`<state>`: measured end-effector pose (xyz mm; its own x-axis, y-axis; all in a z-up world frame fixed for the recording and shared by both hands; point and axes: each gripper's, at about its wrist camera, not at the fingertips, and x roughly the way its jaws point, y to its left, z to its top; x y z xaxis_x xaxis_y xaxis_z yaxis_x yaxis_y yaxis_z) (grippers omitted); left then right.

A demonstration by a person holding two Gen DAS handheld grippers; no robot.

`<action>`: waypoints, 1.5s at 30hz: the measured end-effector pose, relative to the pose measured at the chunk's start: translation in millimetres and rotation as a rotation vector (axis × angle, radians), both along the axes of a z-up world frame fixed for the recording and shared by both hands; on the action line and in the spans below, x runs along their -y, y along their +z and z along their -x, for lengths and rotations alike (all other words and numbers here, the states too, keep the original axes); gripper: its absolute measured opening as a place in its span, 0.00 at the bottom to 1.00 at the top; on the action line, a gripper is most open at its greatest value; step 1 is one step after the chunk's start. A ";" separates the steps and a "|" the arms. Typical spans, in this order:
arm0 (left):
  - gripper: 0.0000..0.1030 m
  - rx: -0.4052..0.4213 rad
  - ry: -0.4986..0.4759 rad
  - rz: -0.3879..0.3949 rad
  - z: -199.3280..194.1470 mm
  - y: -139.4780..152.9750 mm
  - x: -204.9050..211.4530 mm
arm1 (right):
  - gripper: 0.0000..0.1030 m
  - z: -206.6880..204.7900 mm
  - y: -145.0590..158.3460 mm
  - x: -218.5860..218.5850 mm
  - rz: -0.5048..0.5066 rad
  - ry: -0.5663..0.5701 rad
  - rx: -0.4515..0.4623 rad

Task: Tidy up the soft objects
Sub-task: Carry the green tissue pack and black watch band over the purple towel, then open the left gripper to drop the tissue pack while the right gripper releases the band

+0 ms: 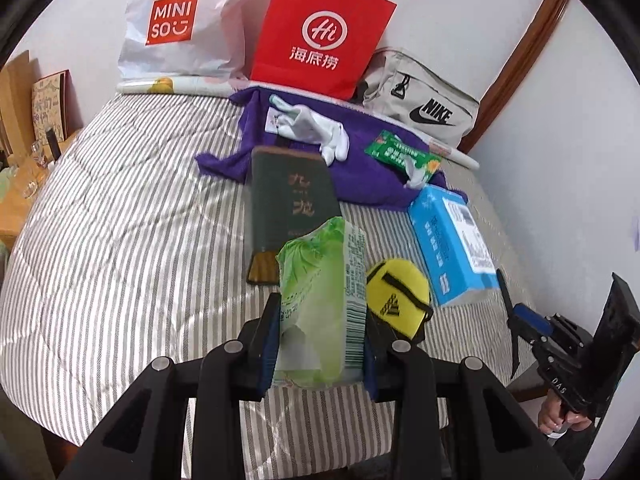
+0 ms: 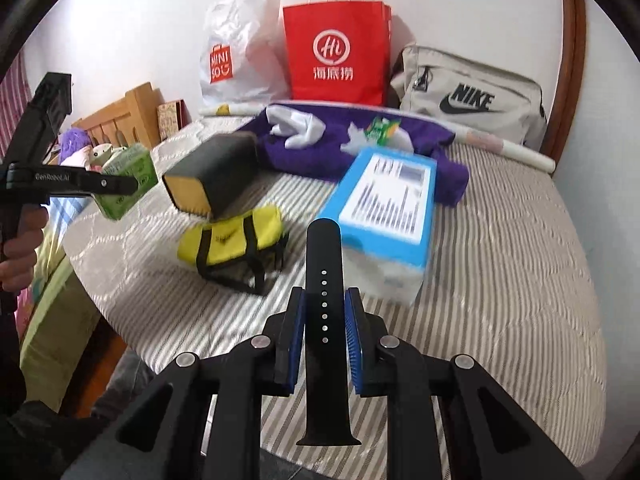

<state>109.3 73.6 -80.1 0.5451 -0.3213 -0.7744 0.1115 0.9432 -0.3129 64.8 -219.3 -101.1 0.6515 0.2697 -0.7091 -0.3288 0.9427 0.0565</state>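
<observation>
In the left wrist view my left gripper is shut on a soft green tissue pack, held above the striped bed. The right wrist view shows that pack in the left gripper at the left edge. My right gripper is shut on a black watch strap that stands upright between the blue pads. It appears again as the right gripper at the right of the left wrist view. A yellow pouch lies on the bed below.
A dark green box, a blue box and a purple cloth with white gloves and a small green packet lie on the bed. A white plastic bag, a red paper bag and a grey sports bag stand along the wall.
</observation>
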 end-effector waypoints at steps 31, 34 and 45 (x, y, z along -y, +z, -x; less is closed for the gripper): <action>0.31 -0.100 0.043 -0.028 -180.0 7.4 12.3 | 0.19 -221.7 44.8 12.4 -0.055 -0.065 0.049; 0.31 -0.119 0.047 -0.038 -197.1 -1.1 14.3 | 0.19 -242.6 36.0 13.7 -0.024 -0.077 0.033; 0.31 -0.208 0.092 0.029 -248.1 -28.6 12.7 | 0.19 -290.8 1.8 30.0 -0.011 -0.116 -0.054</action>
<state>357.4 60.9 -108.7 0.4032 -0.3014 -0.8640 -0.0446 0.9366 -0.3476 355.6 -249.3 -99.3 0.6395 0.2028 -0.7416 -0.2140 0.9734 0.0816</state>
